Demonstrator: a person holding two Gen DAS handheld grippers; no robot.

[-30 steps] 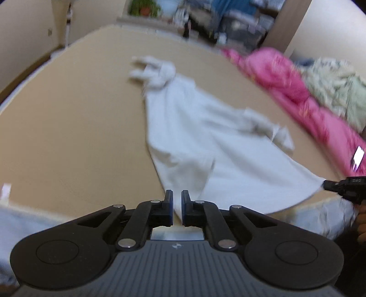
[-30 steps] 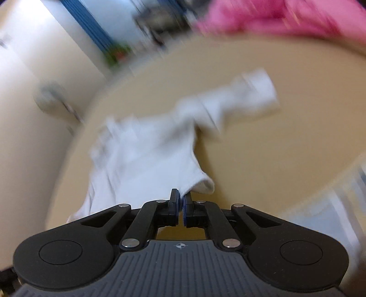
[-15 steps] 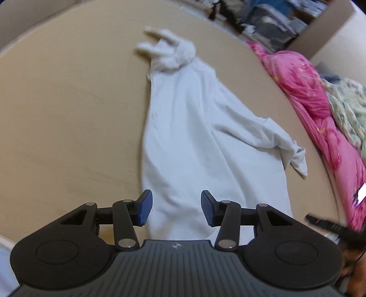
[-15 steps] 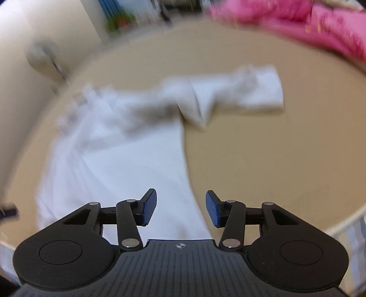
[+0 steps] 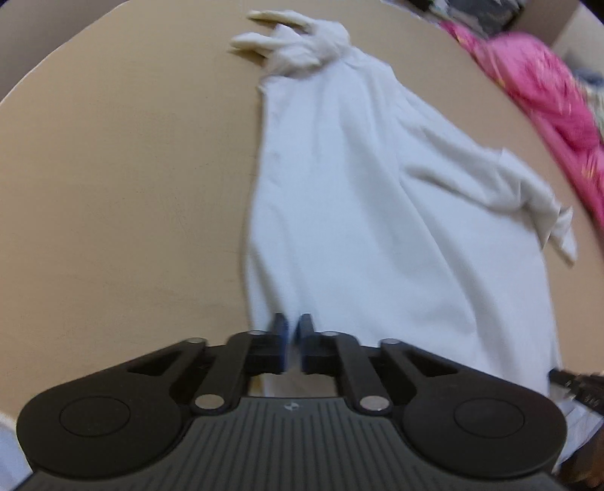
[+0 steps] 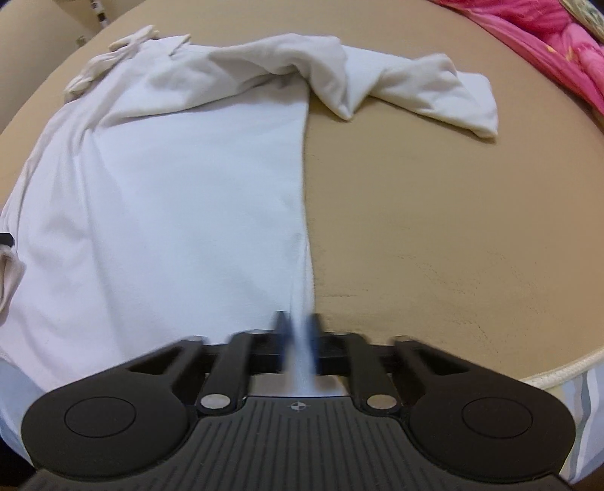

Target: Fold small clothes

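Garment: a white long-sleeved top lies spread on the tan counter; in my right view it fills the left and middle of the frame, in my left view it runs from the top centre down to the lower right.
Sleeves: in my right view one sleeve is twisted across the top towards the upper right; the other sleeve is bunched at the top centre of my left view.
Hem: it is the edge nearest both cameras, at the bottom of each frame.
My right gripper: its fingers are closed on the hem at the garment's right side edge, with white cloth running up between the blue pads; this part is blurred.
My left gripper: its fingers are pressed together at the hem near the garment's left edge; cloth lies right at the tips, and I take it as pinched.
Beyond the counter: pink bedding along the right edge of my left view, and in the upper right corner of my right view.
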